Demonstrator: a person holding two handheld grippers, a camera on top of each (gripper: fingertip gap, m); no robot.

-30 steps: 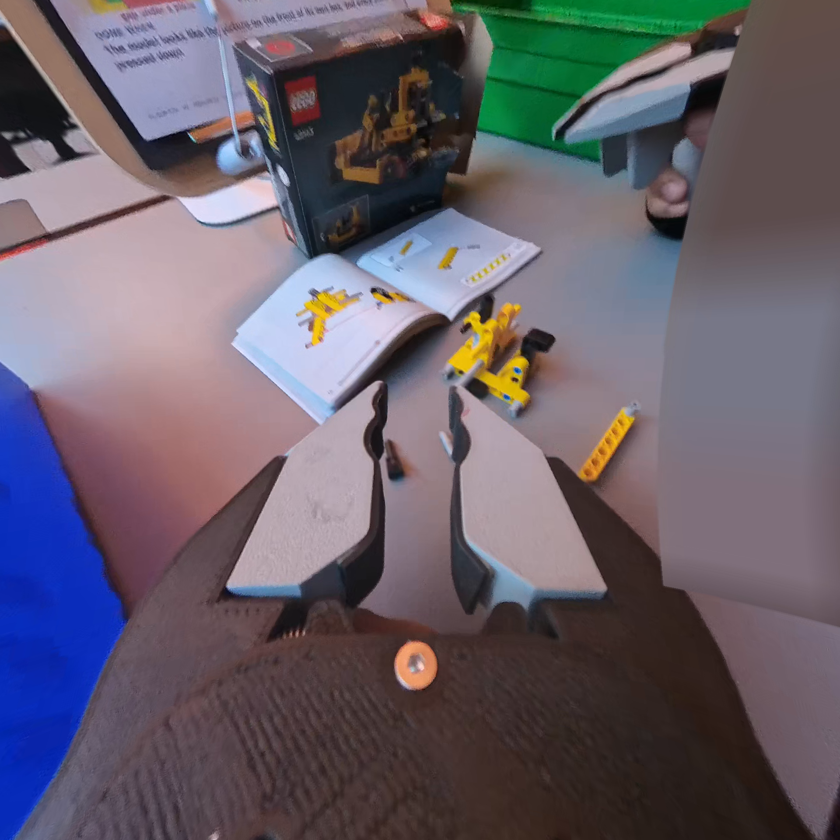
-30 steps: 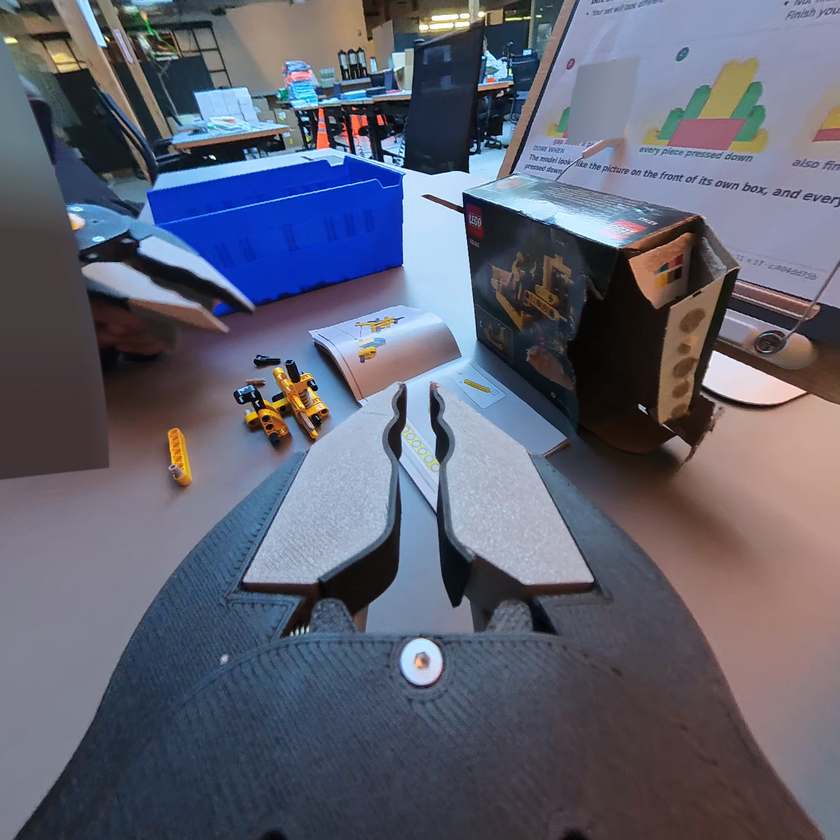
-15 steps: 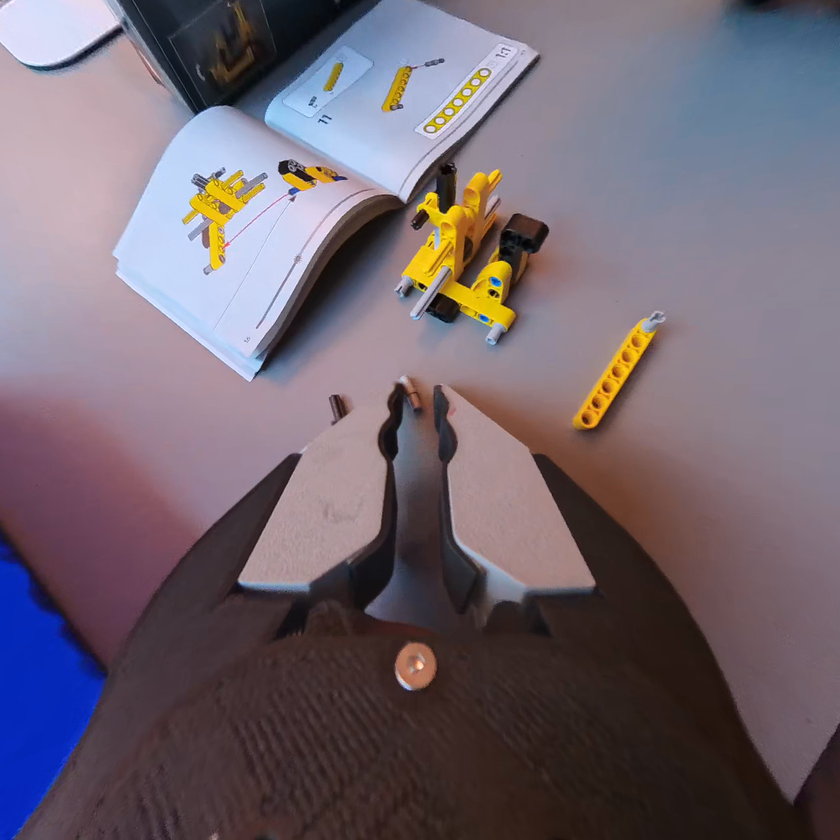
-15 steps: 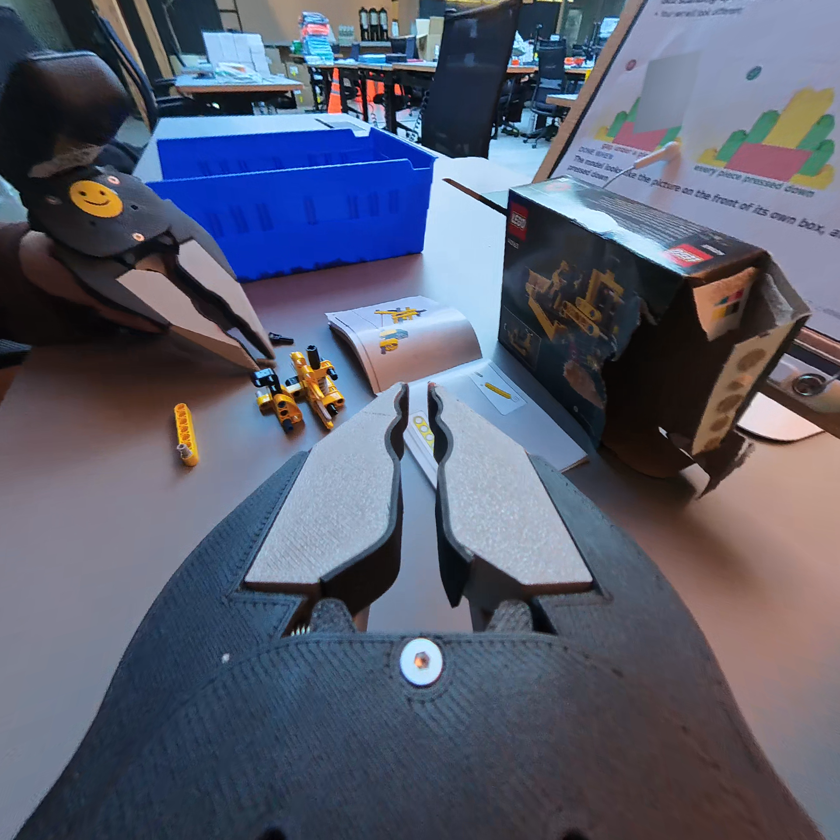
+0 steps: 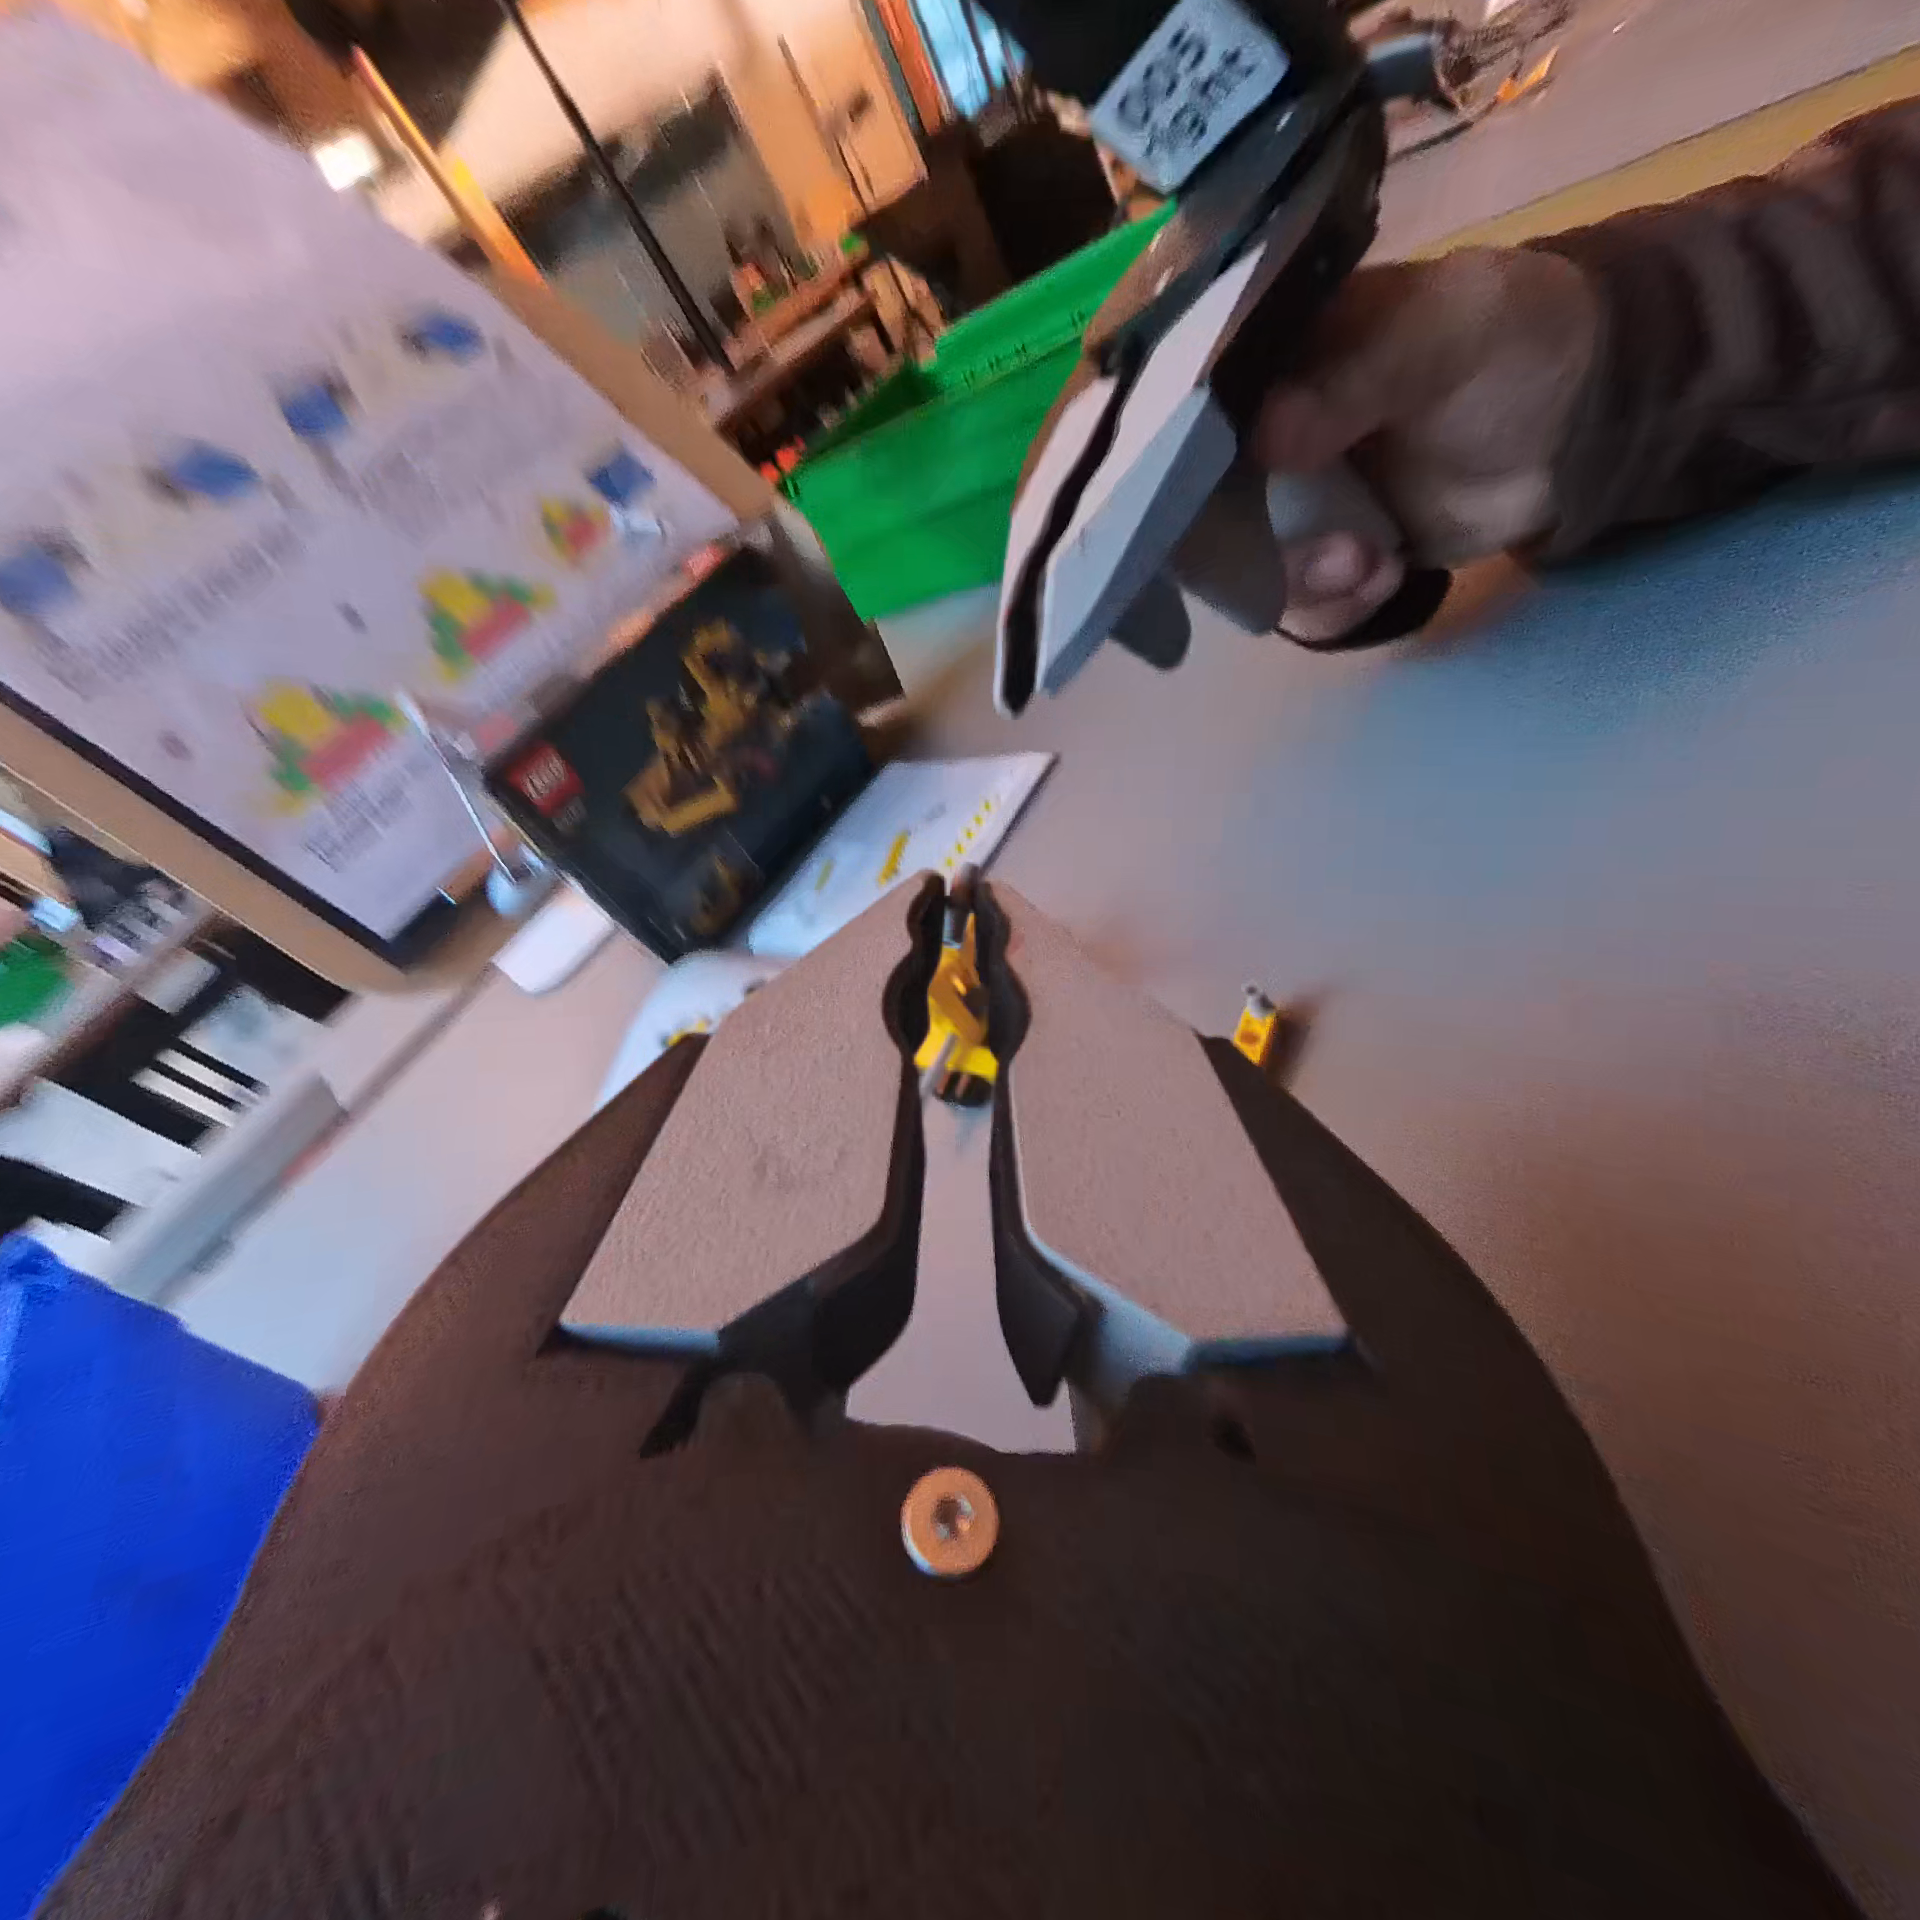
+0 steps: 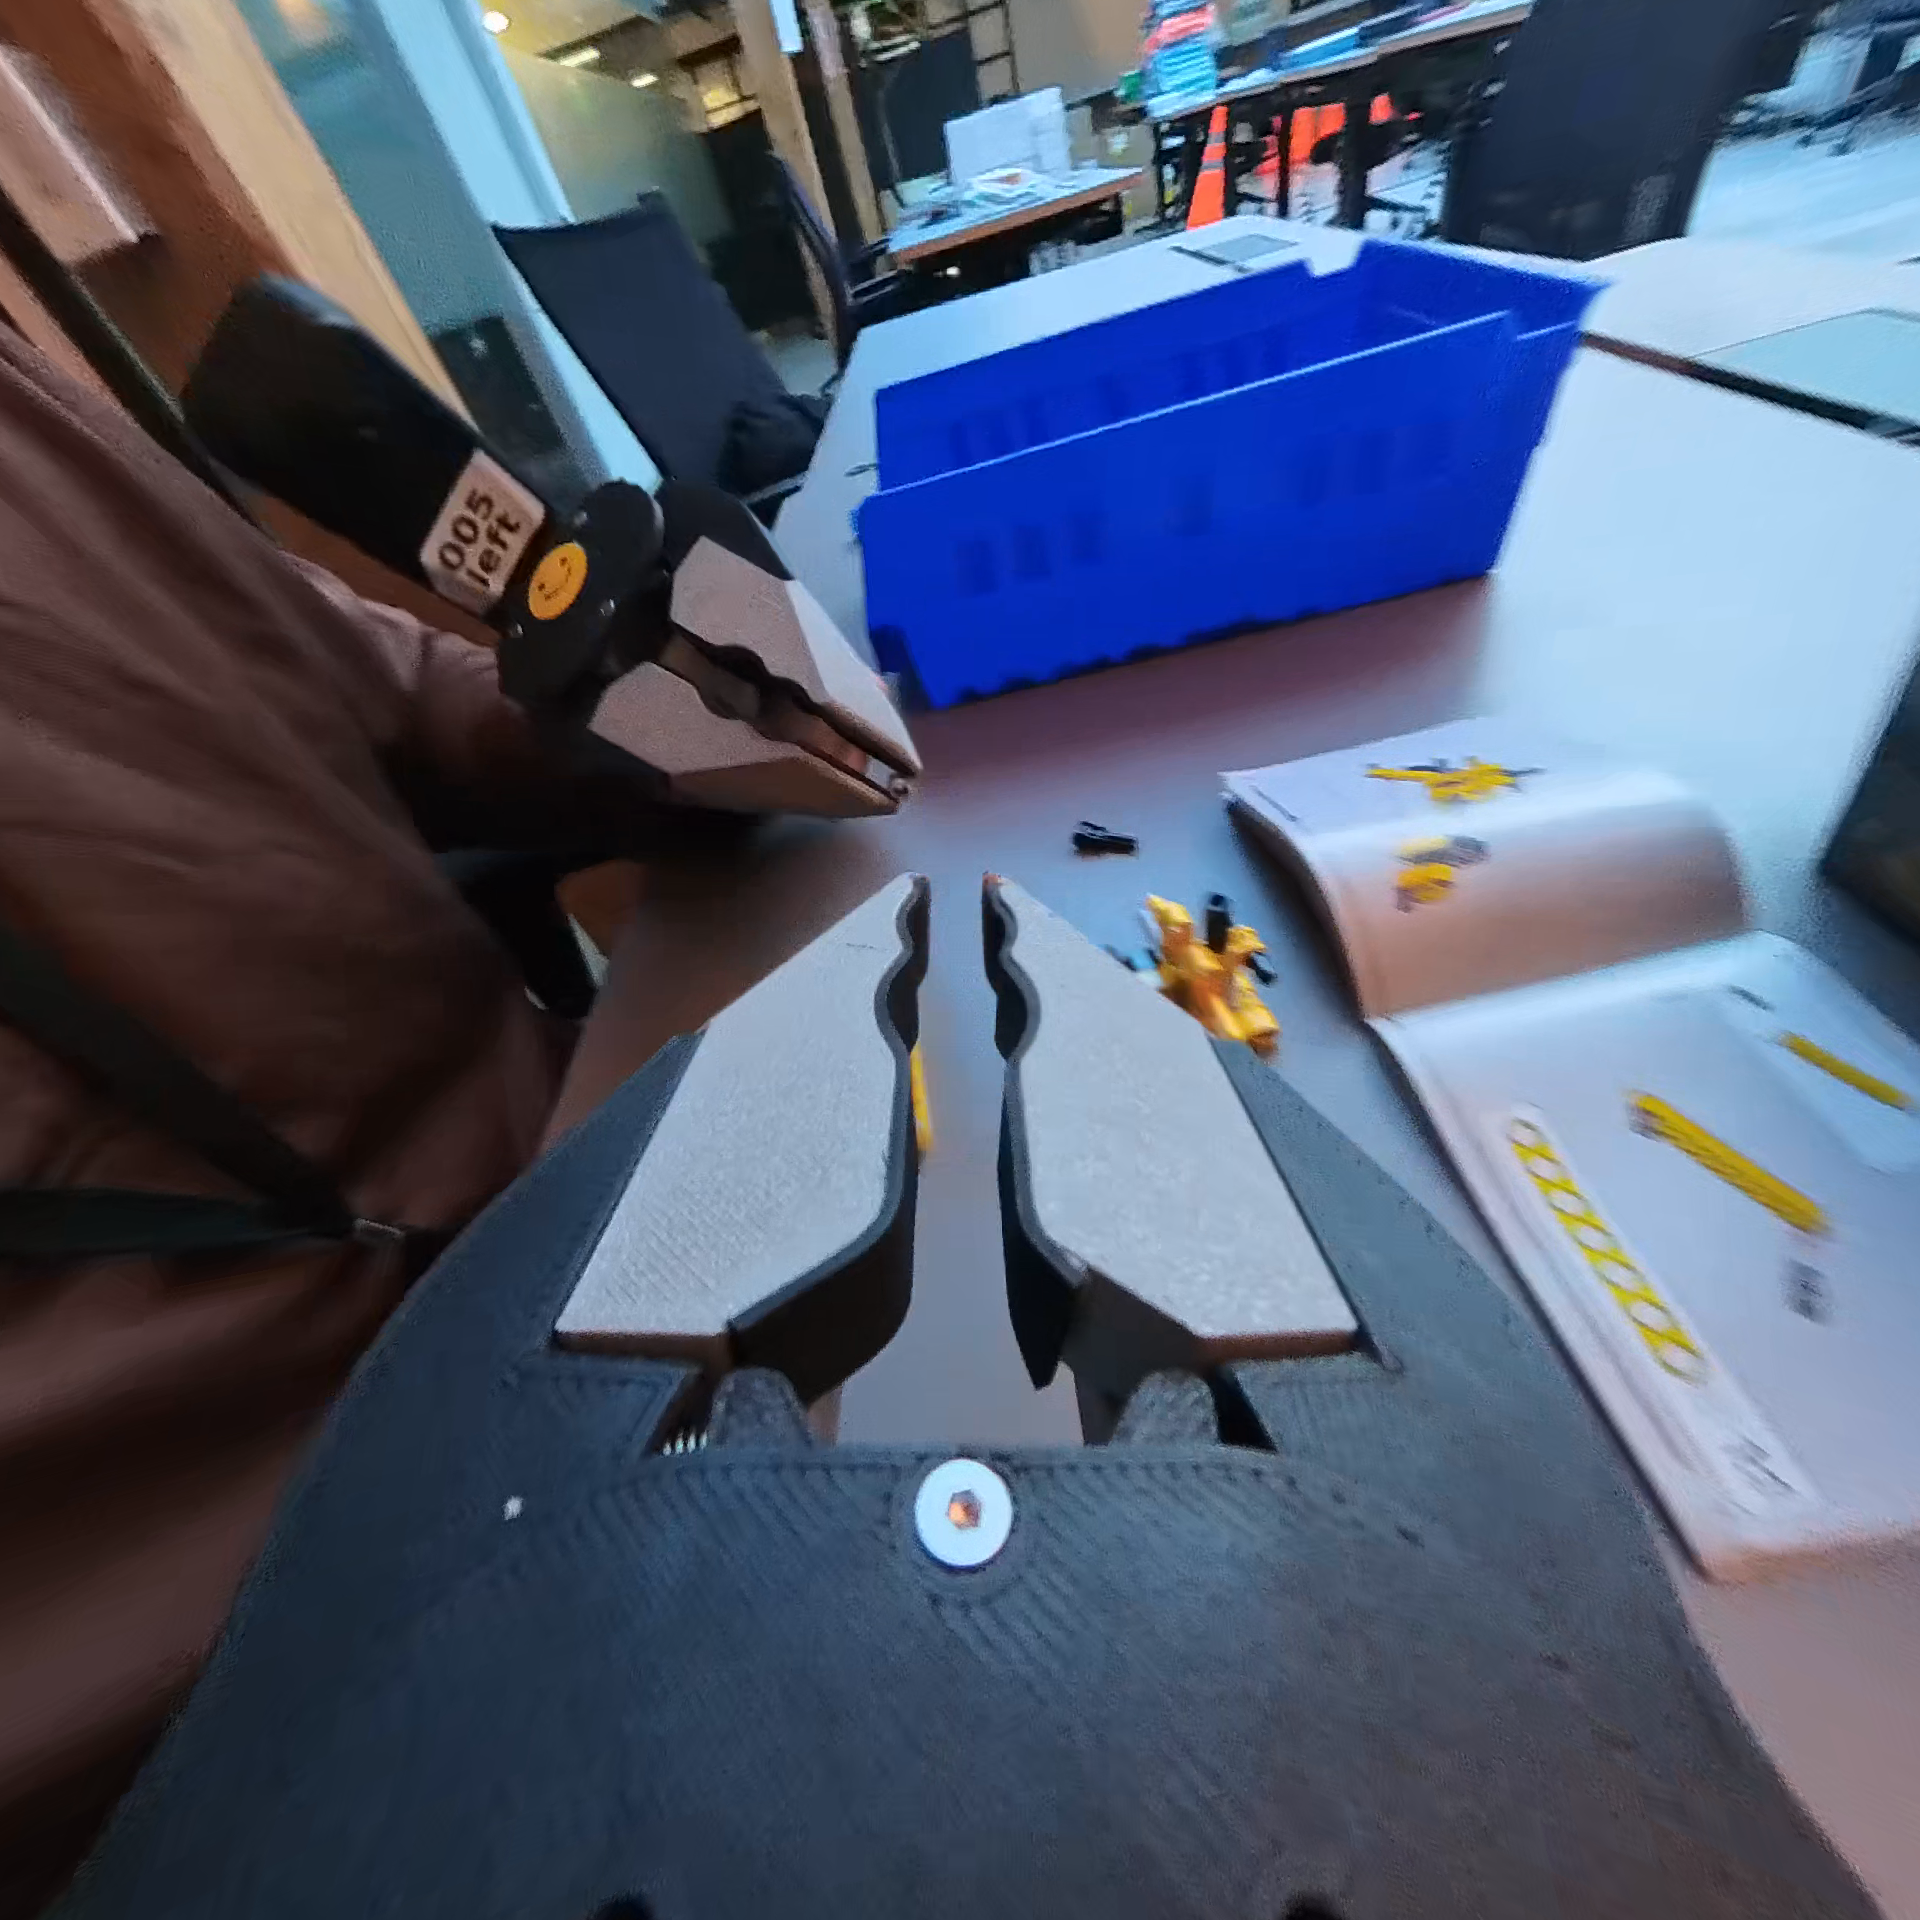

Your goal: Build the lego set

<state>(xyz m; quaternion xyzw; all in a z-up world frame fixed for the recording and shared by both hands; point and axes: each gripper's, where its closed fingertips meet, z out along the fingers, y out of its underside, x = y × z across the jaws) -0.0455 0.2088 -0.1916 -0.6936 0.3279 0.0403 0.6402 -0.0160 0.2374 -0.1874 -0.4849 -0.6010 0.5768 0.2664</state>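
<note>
left tongs (image 5: 961,894) up off the table (image 5: 1558,935) now and tipped level, vs nose-down over the loose bits 0.5 s ago; tips pressed on what looks like the small grey pin (image 5: 966,876), so pick seems done, next prob. carry it to the model. l→r in left wrist view: blue bin (image 5: 104,1507) at edge; printed poster (image 5: 260,520) w/ coloured brick diagrams, text too blurred to read; dark set box (image 5: 686,790) w/ red square brand logo + yellow vehicle pic; open instr. booklet (image 5: 935,821) just behind the tips; part-built yellow model (image 5: 956,1023) on table, seen through the finger gap; yellow beam (image 5: 1254,1023) lying apart to its right; right tongs (image 6: 956,888) swung in toward the parts, fingers a narrow gap apart, nothing between. black pin (image 6: 1101,836) lies loose near the booklet. each tool carries a small printed id tag; left one also has an orange smiley sticker (image 6: 556,580).
</note>
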